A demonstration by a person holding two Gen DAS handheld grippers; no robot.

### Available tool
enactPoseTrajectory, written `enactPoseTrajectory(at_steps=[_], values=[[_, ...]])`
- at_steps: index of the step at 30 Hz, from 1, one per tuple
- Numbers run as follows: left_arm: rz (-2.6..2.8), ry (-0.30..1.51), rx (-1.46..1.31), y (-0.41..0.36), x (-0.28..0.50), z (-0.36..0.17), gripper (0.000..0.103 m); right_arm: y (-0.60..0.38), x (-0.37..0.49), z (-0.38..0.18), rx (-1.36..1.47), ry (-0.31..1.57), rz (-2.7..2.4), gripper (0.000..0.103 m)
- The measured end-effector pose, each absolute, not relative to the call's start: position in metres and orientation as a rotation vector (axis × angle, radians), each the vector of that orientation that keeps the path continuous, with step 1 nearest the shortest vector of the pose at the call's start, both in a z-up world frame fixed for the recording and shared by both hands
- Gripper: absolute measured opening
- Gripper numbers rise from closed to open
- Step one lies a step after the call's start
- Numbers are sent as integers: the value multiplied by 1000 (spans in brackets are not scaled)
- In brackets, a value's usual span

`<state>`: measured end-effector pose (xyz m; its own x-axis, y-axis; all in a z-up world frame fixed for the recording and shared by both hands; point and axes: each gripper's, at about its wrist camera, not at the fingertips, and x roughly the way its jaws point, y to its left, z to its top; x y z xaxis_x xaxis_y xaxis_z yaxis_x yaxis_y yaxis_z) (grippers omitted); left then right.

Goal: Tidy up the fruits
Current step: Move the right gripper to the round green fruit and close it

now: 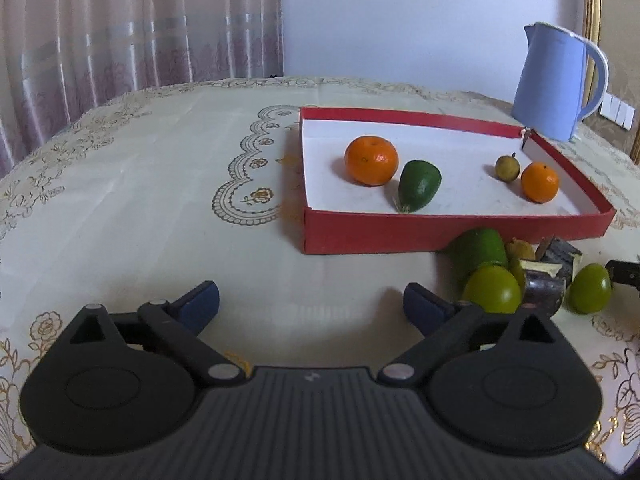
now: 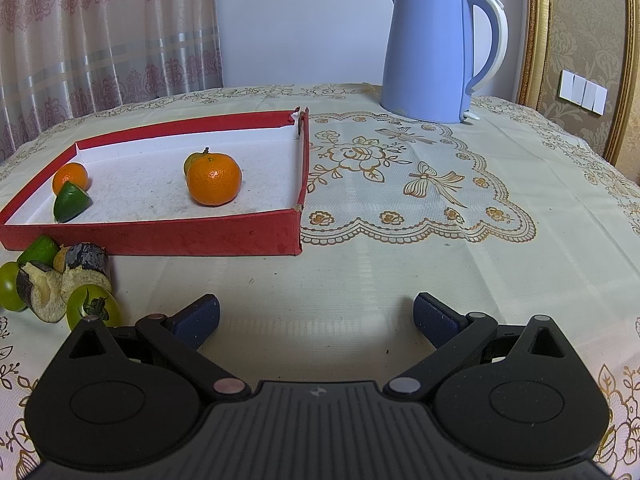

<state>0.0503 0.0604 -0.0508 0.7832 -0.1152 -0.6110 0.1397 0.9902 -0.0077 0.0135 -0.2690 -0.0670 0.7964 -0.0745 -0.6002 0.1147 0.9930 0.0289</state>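
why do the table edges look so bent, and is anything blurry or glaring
Left wrist view: fisheye bows the table and red box; the fruit stays sharp. Right wrist view: same bowing, dark corners, soft shadow under the gripper, no harsh glare on the kettle.

From my right wrist view, a small greenish fruit (image 2: pixel 191 162) sits mostly hidden behind an orange (image 2: pixel 214 179); a green fruit (image 2: pixel 9 286) is cut off by the left edge; my left gripper's right finger (image 1: pixel 426 307) partly covers another green fruit (image 1: pixel 493 289).

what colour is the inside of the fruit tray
White inside, red outer walls; the tray shows it best in the right wrist view.
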Motion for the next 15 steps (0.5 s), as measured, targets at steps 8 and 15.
enactPoseTrajectory(at_steps=[8,15], values=[[-140,670,48,59,52,-52,103,-276,-10,-62,148,556,7,103],[-140,670,49,59,52,-52,103,-241,-30,-50,25,485,124,103]])
